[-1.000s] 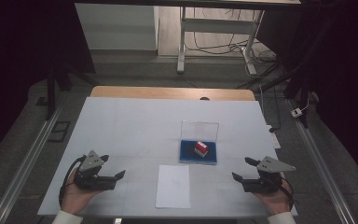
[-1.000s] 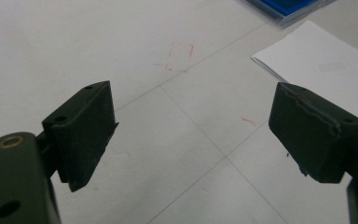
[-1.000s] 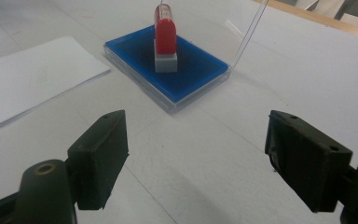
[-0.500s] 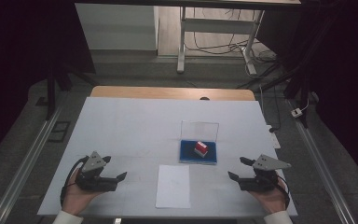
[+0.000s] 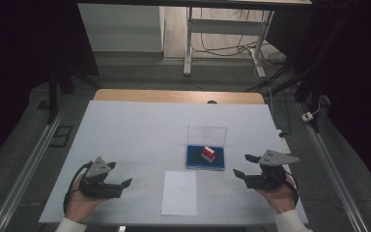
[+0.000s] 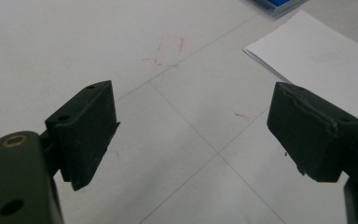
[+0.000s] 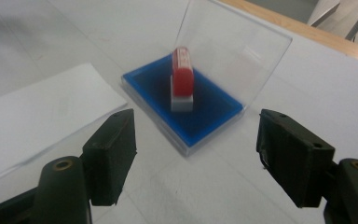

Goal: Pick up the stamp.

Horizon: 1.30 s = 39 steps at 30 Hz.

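High view shows me nothing handled yet: the red stamp (image 5: 207, 153) stands on the blue ink pad (image 5: 193, 159) in its clear case, lid up, and the white paper (image 5: 179, 192) lies blank just near-left of it. Judging by that, stamping is all still ahead. My right gripper (image 5: 240, 165) hangs with jaws wide apart, empty, just right of the case; its own view has the stamp between and beyond the jaws. My left gripper (image 5: 125, 182) rests open too, empty, left of the paper on the table (image 5: 125, 125).
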Tool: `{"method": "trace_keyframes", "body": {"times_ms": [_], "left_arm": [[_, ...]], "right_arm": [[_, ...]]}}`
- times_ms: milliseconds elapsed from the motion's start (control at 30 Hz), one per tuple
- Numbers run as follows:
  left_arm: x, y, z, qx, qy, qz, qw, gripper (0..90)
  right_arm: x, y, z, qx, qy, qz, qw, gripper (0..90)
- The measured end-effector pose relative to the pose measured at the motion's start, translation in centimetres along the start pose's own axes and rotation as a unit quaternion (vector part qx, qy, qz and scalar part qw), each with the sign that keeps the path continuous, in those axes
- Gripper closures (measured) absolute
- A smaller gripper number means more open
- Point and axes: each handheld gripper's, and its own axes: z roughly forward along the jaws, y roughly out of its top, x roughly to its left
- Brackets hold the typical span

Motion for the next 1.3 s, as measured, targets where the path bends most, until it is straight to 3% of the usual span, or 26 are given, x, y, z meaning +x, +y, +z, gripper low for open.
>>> {"method": "trace_keyframes", "body": {"times_ms": [233, 467, 800, 1000, 1300], "left_arm": [[0.1, 0.2, 0.0, 0.0, -0.003, 0.001, 1.0, 15.6], [0.1, 0.4, 0.1, 0.001, -0.004, 0.001, 1.0, 15.5], [-0.1, 0.3, 0.2, 0.003, 0.001, 0.003, 1.0, 15.8], [-0.1, 0.4, 0.6, 0.009, 0.001, 0.006, 0.9999, 15.8], [-0.3, 0.3, 0.6, 0.014, 0.0, 0.011, 0.9998, 15.8]], "right_arm": [[-0.4, 1.8, 1.0, 0.009, 0.014, -0.007, 0.9998, 28.8], [0.1, 3.9, 2.6, 0.019, 0.025, -0.023, 0.9993, 28.9], [0.2, 4.9, 3.8, 0.029, 0.032, -0.021, 0.9988, 29.3], [0.3, 5.5, 6.2, 0.05, 0.034, -0.022, 0.998, 29.2], [0.6, 5.9, 7.6, 0.066, 0.027, -0.029, 0.997, 29.8]]}}
